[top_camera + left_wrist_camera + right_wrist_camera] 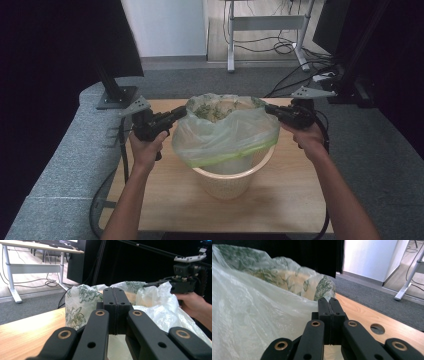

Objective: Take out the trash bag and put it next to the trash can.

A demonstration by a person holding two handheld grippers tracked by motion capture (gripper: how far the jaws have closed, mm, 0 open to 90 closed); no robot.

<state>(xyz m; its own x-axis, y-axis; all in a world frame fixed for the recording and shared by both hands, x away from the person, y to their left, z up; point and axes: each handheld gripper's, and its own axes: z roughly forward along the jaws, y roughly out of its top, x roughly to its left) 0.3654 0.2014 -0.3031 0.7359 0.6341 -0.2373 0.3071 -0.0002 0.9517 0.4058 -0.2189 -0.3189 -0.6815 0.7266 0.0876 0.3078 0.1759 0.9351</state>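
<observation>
A cream wicker basket (230,182) stands mid-table, lined with a thin see-through plastic bag (225,135) that has a green leaf print and a green hem. The bag's mouth is pulled up and spread above the basket rim. My left gripper (183,111) is at the left edge of the bag's mouth, jaws shut on the film (80,305). My right gripper (267,107) is shut on the opposite right edge, where a bit of bag (249,322) meets the closed jaw tips (328,300). The left gripper view has its own shut jaws (115,291) in front of the bag.
The wooden table (170,200) has a round hole (377,328) near its right side. A black monitor stand base (116,97) sits at the back left corner. Grey carpet surrounds the table; a white desk frame (265,30) with cables stands farther back.
</observation>
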